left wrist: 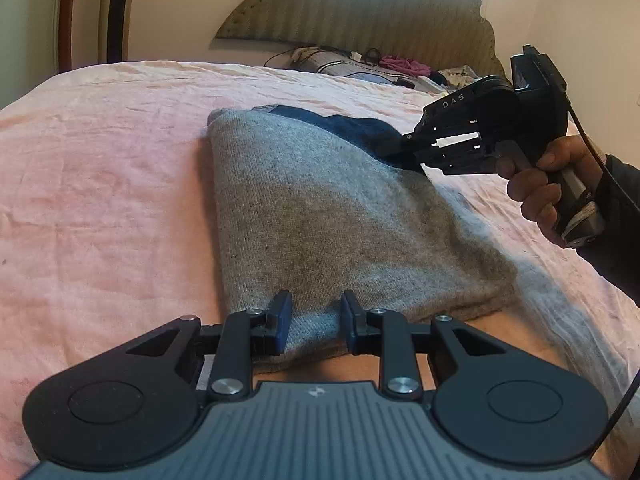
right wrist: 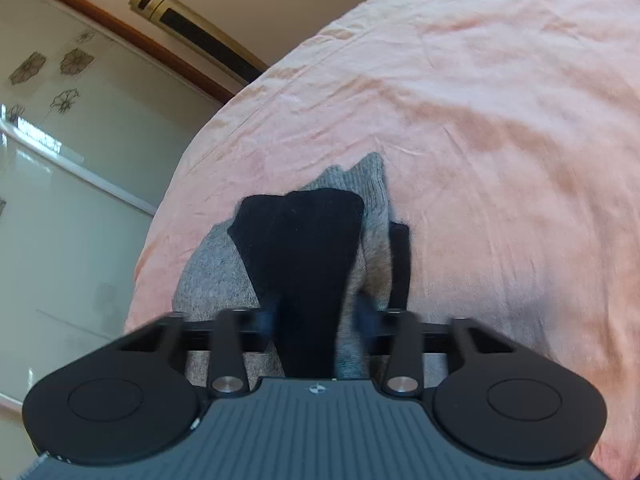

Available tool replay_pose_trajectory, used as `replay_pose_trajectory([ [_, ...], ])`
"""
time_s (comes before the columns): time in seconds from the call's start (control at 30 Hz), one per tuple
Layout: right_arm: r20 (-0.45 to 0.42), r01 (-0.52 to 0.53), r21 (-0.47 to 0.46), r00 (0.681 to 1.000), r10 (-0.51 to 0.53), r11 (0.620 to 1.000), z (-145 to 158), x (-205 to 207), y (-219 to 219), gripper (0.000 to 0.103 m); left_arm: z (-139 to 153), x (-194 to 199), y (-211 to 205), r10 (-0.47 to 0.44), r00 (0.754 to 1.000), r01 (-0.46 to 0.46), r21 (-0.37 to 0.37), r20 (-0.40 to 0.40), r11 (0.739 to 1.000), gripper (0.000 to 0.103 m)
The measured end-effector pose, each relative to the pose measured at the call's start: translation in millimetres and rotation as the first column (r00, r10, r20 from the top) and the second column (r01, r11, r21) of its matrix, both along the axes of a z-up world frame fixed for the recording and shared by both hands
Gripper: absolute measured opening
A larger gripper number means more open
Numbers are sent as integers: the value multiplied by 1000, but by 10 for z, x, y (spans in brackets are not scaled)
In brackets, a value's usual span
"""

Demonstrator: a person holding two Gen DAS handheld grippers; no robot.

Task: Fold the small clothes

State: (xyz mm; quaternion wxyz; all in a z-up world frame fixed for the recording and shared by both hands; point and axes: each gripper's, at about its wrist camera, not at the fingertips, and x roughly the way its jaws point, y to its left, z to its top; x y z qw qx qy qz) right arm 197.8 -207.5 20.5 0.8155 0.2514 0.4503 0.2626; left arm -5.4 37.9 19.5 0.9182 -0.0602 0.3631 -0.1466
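While the grey knit garment (left wrist: 320, 216) lay on a pink sheet (left wrist: 100, 184), the left gripper (left wrist: 314, 320) stood parted around its hem (right gripper (right wrist: 316, 316) pinched dark cloth (right wrist: 300, 232)).

A folded sweater (left wrist: 320, 216) lies on the bed (left wrist: 100, 184), near its middle. The left gripper (left wrist: 314, 322) sits at the sweater's near edge, its 2 fingers straddling the hem. The right gripper (left wrist: 394, 148) reaches in from the right, at the sweater's far right corner (where a second layer of cloth shows). Behind the sweater, a headboard (left wrist: 360, 12) stands at the bed's far end, with loose clutter (left wrist: 384, 66) piled before it.
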Motion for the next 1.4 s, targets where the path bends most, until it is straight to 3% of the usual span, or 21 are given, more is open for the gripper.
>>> replay_pose_trajectory([
  [0.03,36,-2,-15,999,3,1000,11,-11,-36,15,0,-6,23,1,1000,-1,-11,-4,1000,26],
  [0.1,-1,30,-61,1000,-30,998,-151,61,-147,12,-4,4,51,-3,1000,3,-37,-10,999,26],
  [0.17,-11,52,-1,999,-52,999,-253,37,-222,11,10,-4,41,-6,1000,5,-24,-7,1000,26],
  [0.23,-9,55,18,998,-55,998,-163,-80,-216,22,83,-51,71,-1,1000,1,-27,-4,1000,27],
  [0.3,-10,44,39,999,-43,998,-20,-288,-243,54,173,-128,167,25,999,-25,-34,19,999,33],
  [0.37,22,21,88,1000,-22,996,70,-577,-328,81,222,-206,314,89,996,-88,-45,31,995,79],
  [0.43,2,-22,76,1000,22,997,66,-822,-372,80,190,-227,476,146,989,-145,-89,14,986,85],
  [0.57,-38,-111,9,993,111,994,-11,-1142,-274,32,21,-81,540,138,985,-153,-161,-100,975,83],
  [0.63,-20,-143,-57,990,142,988,-22,-1205,-167,27,-28,-3,465,133,985,-150,-159,-110,976,72],
  [0.67,-12,-164,-85,986,164,983,-36,-1250,-119,19,-25,25,416,135,985,-148,-130,-103,980,35],
  [0.7,0,-185,-114,983,186,976,-44,-1292,-93,18,-40,69,404,123,983,-140,-121,-134,983,15],
  [0.77,23,-216,-156,975,222,964,-70,-1380,-90,16,-33,84,469,127,977,-152,-146,-169,977,13],
  [0.87,39,-200,-126,978,206,972,-134,-1374,-180,11,-22,45,471,97,985,-112,-100,-146,989,14],
  [0.93,22,-183,-83,982,185,980,-85,-1278,-232,21,48,-6,434,94,988,-102,-64,-125,993,15],
  [1.07,141,-23,-29,990,27,999,284,-980,-342,82,303,-173,299,71,997,-71,-37,10,997,17],
  [1.13,152,25,-7,988,-23,1000,379,-714,-313,82,349,-156,152,45,997,-45,-9,56,999,20],
  [1.2,120,47,32,991,-51,998,404,-428,-201,74,300,-64,-4,23,998,-25,24,64,999,28],
  [1.27,92,-13,73,996,6,997,382,-195,23,74,183,51,-130,-3,1000,1,40,26,999,29],
  [1.33,75,-61,-55,995,65,997,306,-48,309,76,55,125,-201,-9,1000,10,65,-13,998,30],
  [1.37,52,-67,-198,996,79,978,201,15,457,78,17,100,-211,-11,1000,10,73,9,997,30],
  [1.4,52,-73,-290,994,92,954,88,38,526,71,5,89,-211,-17,1000,16,76,16,997,30],
])
